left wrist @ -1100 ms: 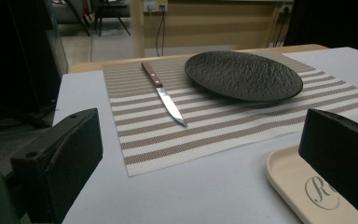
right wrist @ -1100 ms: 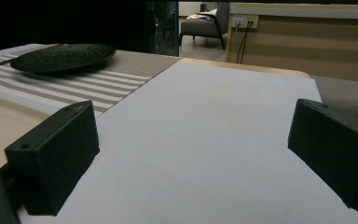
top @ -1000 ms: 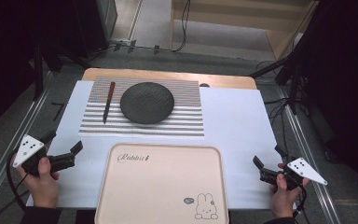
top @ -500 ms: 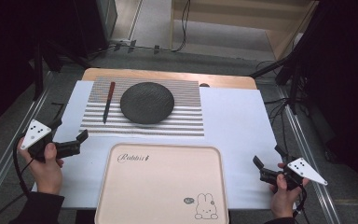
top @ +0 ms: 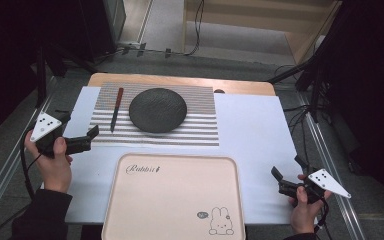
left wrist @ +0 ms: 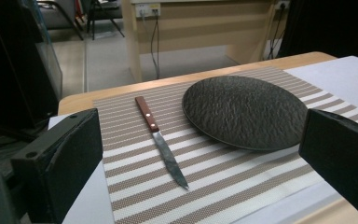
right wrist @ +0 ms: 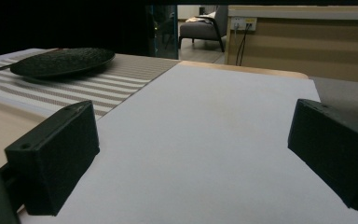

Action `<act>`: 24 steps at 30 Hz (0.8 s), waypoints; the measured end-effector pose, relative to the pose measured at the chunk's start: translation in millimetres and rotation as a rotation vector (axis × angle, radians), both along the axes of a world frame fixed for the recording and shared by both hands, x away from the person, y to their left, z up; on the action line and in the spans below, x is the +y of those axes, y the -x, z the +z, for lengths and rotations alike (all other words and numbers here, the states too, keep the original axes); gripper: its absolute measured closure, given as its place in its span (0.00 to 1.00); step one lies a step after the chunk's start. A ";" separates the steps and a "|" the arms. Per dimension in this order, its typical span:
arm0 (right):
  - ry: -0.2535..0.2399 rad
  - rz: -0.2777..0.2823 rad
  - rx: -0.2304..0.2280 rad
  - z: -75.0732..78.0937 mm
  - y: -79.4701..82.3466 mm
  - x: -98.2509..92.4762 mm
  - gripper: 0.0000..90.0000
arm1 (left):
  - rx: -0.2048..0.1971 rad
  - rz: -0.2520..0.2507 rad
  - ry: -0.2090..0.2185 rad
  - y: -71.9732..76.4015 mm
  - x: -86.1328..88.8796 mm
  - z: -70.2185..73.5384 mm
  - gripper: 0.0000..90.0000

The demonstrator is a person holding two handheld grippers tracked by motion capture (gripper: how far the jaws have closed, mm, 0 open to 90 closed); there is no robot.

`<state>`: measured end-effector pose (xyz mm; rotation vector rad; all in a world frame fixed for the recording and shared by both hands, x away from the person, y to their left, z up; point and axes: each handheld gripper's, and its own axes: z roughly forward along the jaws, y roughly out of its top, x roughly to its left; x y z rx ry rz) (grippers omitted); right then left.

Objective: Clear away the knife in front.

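A dark round plate (top: 158, 110) (left wrist: 244, 109) lies on a striped placemat (top: 200, 131) at the back of the table. A knife (top: 116, 109) (left wrist: 161, 140) with a reddish-brown handle lies on the mat left of the plate, blade pointing toward me. My left gripper (top: 91, 137) (left wrist: 200, 149) is open, held above the white sheet at the mat's near left corner, and it faces the knife and plate. My right gripper (top: 287, 167) (right wrist: 191, 140) is open and empty, low over the white sheet at the near right. The plate (right wrist: 63, 60) lies far off to its left.
A beige tray (top: 172, 200) with a rabbit print lies at the front centre between my hands. A white sheet (top: 250, 130) covers most of the wooden table (top: 180, 80). Metal rails run along both table sides, with dark stands and cables behind.
My left gripper has risen and moved forward and to the right, from the table's left edge toward the mat's near corner. The right gripper has stayed where it was.
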<state>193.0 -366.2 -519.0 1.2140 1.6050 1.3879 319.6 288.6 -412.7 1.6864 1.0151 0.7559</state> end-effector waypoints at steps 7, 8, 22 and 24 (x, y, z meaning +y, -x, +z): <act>0.002 0.000 -0.002 0.0 -0.1 0.1 0.01 | 0.021 -0.008 -0.008 -13.0 -4.8 1.7 0.00; 0.005 0.000 -0.005 0.0 -0.3 0.1 0.01 | 0.023 -0.009 -0.010 -16.6 -6.1 2.2 0.00; 0.008 -0.003 0.000 0.0 -0.7 0.4 0.01 | 0.055 -0.011 -0.072 -49.0 -14.6 10.2 0.00; 0.009 -0.002 0.001 -0.1 -0.8 0.7 0.01 | 0.061 -0.015 -0.076 -55.0 -16.6 11.9 0.00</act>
